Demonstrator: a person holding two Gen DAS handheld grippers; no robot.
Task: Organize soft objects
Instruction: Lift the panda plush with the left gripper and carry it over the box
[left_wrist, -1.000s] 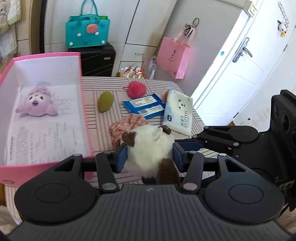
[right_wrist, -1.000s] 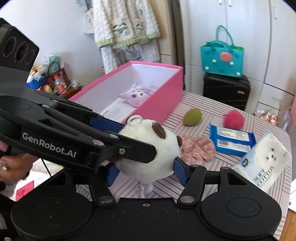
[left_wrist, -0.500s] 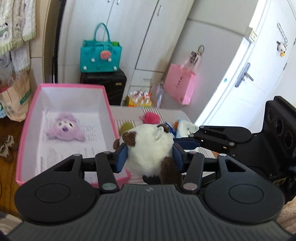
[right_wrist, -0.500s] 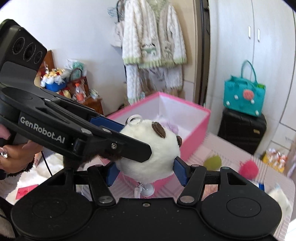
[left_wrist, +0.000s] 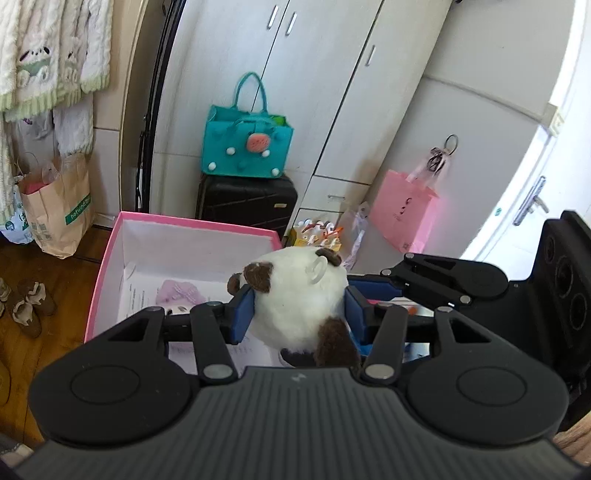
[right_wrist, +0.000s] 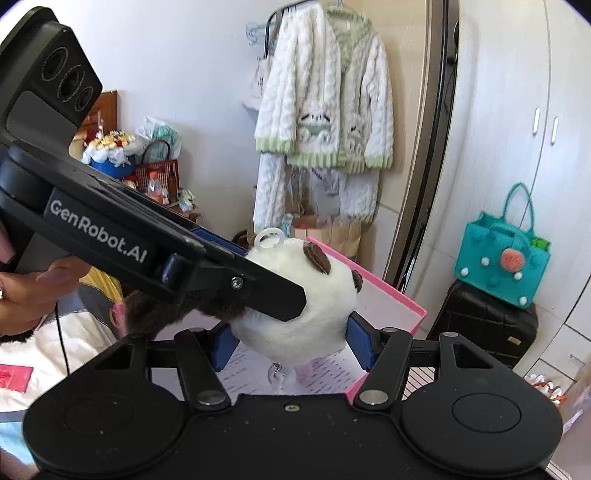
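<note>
Both sets of blue pads are squeezing the round white fluffy plush with brown ears (left_wrist: 295, 306), left gripper (left_wrist: 300, 308) and right gripper (right_wrist: 291, 341) gripping it together above the pink cardboard box (left_wrist: 107, 266). Both point slightly downward. A lilac plush (left_wrist: 177, 291) inside the box is mostly hidden, so hard to identify.

White plush panda (left_wrist: 299, 302) – brown ears – held above pink box (left_wrist: 110, 258).
</note>
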